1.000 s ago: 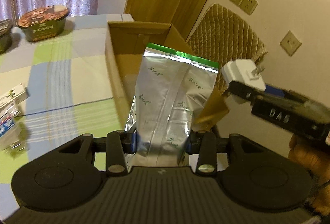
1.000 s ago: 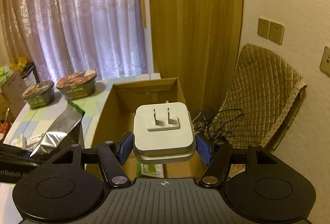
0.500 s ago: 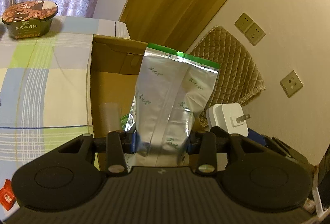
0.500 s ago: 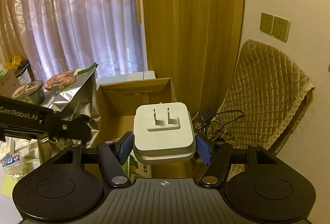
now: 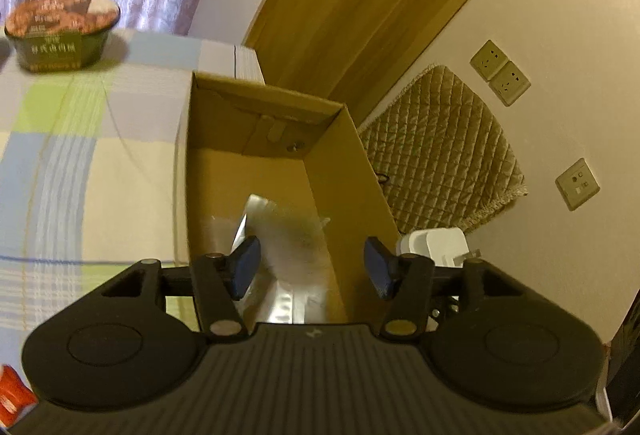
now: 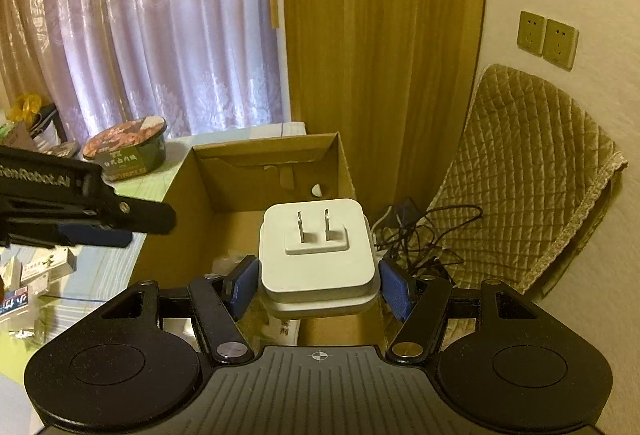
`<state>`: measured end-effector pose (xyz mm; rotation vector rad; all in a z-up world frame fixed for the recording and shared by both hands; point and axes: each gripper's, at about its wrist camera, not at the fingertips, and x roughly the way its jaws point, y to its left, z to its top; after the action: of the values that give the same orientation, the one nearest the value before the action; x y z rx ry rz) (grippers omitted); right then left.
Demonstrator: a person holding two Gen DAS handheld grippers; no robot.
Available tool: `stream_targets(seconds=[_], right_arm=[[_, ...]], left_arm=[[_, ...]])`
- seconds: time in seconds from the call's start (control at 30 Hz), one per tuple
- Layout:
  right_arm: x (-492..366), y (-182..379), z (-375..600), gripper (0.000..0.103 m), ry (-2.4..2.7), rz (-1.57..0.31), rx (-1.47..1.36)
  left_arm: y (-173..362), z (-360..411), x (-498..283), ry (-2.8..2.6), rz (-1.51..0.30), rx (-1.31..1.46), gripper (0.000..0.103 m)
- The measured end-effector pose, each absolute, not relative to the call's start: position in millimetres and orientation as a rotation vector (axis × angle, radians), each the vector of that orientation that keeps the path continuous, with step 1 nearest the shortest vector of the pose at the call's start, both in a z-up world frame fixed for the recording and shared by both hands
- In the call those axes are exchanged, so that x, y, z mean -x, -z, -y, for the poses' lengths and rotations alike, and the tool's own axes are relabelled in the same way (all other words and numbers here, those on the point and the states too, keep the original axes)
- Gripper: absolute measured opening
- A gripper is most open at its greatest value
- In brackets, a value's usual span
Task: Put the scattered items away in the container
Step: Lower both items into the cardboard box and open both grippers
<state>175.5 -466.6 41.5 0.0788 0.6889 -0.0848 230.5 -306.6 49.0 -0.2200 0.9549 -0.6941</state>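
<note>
A cardboard box [image 5: 260,155] stands open at the edge of the checked tabletop [image 5: 80,139], a silver foil pouch [image 5: 280,231], blurred, inside it. Above the box, the left gripper [image 5: 312,267] has its jaws spread wide and empty. The right gripper [image 6: 318,287] has its jaws closed on a white plug adapter [image 6: 318,247], prongs facing forward, over the box's near end. An instant noodle bowl [image 5: 62,31] sits on the tabletop beyond.
</note>
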Motion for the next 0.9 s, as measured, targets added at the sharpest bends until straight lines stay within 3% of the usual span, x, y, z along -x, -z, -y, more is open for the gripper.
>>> stream_targets(seconds=[0.9], right_arm=[[-170.9, -34.8, 453.6, 0.067, 0.06, -0.719, -0.075]], left_arm=[[-43.8, 262.2, -207.3, 0.649, -0.965, 0.231, 0.057]])
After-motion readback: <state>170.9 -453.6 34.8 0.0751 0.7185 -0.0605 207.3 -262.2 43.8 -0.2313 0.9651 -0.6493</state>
